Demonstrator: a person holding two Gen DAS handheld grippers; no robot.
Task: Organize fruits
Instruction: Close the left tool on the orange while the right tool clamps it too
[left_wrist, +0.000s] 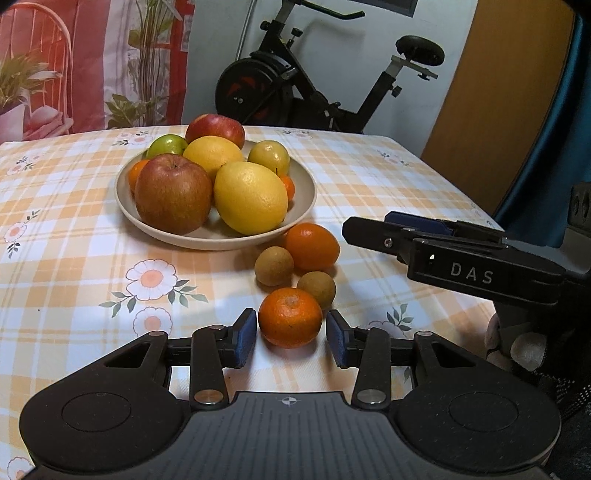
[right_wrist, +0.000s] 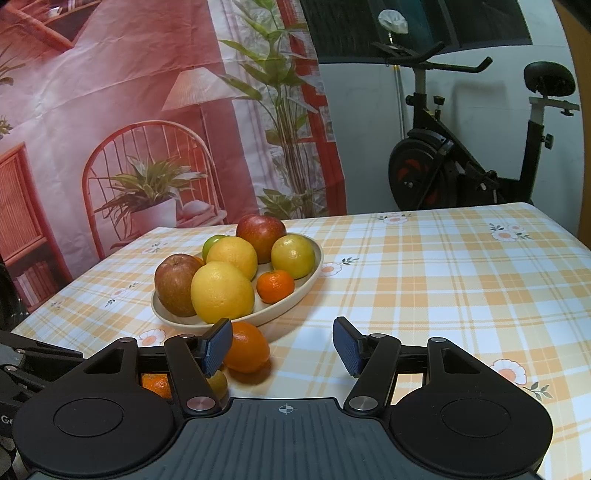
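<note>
Near the bottom of the left wrist view, the left gripper (left_wrist: 291, 338) is bracketing a mandarin (left_wrist: 290, 317) on the desk (left_wrist: 74, 258); its fingers (left_wrist: 243, 338) are standing narrow beside it, with slim gaps showing. Just beyond, two small brown fruits (left_wrist: 274, 266) and another orange (left_wrist: 312, 246) are lying loose. Farther up, the plate (left_wrist: 306, 192) is holding apples, lemons, green fruits and mandarins. At lower centre of the right wrist view, the right gripper (right_wrist: 282, 345) is hovering with fingers moderately apart, gripping nothing.

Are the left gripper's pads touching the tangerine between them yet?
Apart. The left wrist view shows tablecloth between each pad and the tangerine, so the left gripper hasn't gripped.
</note>
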